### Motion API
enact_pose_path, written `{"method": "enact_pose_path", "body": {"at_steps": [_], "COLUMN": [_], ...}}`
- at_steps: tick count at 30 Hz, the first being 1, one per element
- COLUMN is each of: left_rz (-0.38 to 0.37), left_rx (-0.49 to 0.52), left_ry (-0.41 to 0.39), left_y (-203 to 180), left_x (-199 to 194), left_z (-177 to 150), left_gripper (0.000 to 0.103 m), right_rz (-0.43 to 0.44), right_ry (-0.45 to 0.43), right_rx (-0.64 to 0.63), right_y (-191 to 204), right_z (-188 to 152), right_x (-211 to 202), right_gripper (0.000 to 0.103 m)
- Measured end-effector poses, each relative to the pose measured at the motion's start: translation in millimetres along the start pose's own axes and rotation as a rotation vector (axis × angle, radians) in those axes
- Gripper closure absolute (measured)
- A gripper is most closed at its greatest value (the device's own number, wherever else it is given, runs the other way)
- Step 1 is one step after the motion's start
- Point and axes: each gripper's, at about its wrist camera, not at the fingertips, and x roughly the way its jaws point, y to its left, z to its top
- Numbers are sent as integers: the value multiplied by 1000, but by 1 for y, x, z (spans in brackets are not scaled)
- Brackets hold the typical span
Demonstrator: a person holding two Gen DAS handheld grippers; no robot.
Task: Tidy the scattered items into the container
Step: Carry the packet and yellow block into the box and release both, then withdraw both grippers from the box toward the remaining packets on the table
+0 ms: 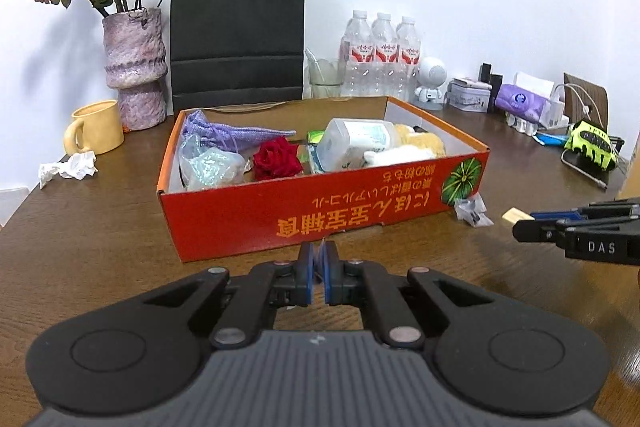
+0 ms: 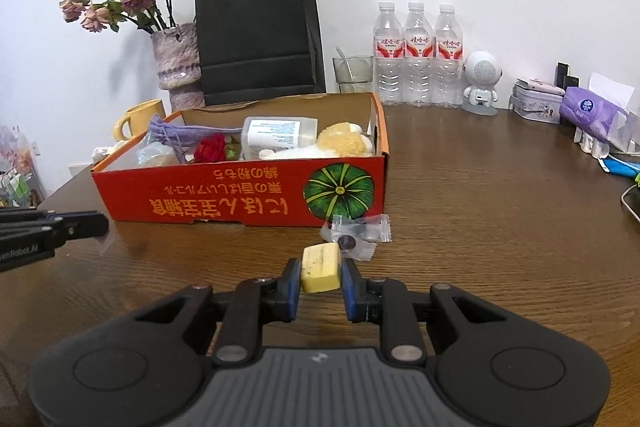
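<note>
The red cardboard box (image 1: 320, 211) (image 2: 240, 199) sits mid-table and holds a purple pouch (image 1: 224, 135), a red rose (image 1: 278, 157), a white bottle (image 1: 356, 141) and a plush toy (image 2: 344, 143). A yellow eraser block (image 2: 321, 268) (image 1: 516, 216) lies between the fingers of my right gripper (image 2: 321, 277), which is closed on its sides. A clear plastic packet (image 2: 356, 231) (image 1: 472, 211) lies just beyond it, by the box's front corner. My left gripper (image 1: 319, 267) is shut and empty in front of the box.
A crumpled tissue (image 1: 68, 167) and a yellow mug (image 1: 98, 127) lie left of the box. A vase of dried roses (image 1: 134, 67), a black paper bag (image 1: 238, 27), three water bottles (image 1: 382, 55), a small white robot figure (image 2: 482, 83) and tissue packs (image 2: 592, 111) line the back wall.
</note>
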Motion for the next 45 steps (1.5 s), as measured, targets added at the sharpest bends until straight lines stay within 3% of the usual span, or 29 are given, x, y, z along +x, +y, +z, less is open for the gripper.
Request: {"method": "enact_pose_path", "body": {"at_steps": [6,11,17,21,27,28,29,30,31,32,37,45], "left_rz": [-16,-31,-56,-73,-111,-117,-120,-117,-100,-74,-11,-3], "left_rx": [-23,-41,-95,-153,-245,-263,-270,-273,-278,-281,-262,-245], "left_ry": [-49,-136,-199,-177,-72,-59,-50,-47,-52,-62,-77,-63], "left_y": [11,20,31,44,65,68,69,70,70,69,67,63], "left_x": [-3,-2,27,60,100,103,105,106,106,105,100,100], "left_z": [19,55,100,112,101,100,99,98,98,98,101,99], "left_gripper": [98,98,98,98,95,88,62,43,12,1,0,0], "right_rz": [16,47,92,120,125,126,128,125,116,104,52,41], "right_ry": [-34,-89,-116,-80,-5,8,24,33,27,11,-22,-11], "right_rx": [-14,-36,-82,-87,-123,-117,-111,-103,-100,-106,-142,-138], "right_y": [7,18,45,59,71,70,69,68,66,66,63,58], "right_z": [21,58,107,126,123,122,121,121,120,120,123,122], "right_x": [-1,7,42,79,117,120,123,124,123,120,109,109], "right_gripper": [83,83,83,83,82,80,66,54,31,20,11,10]}}
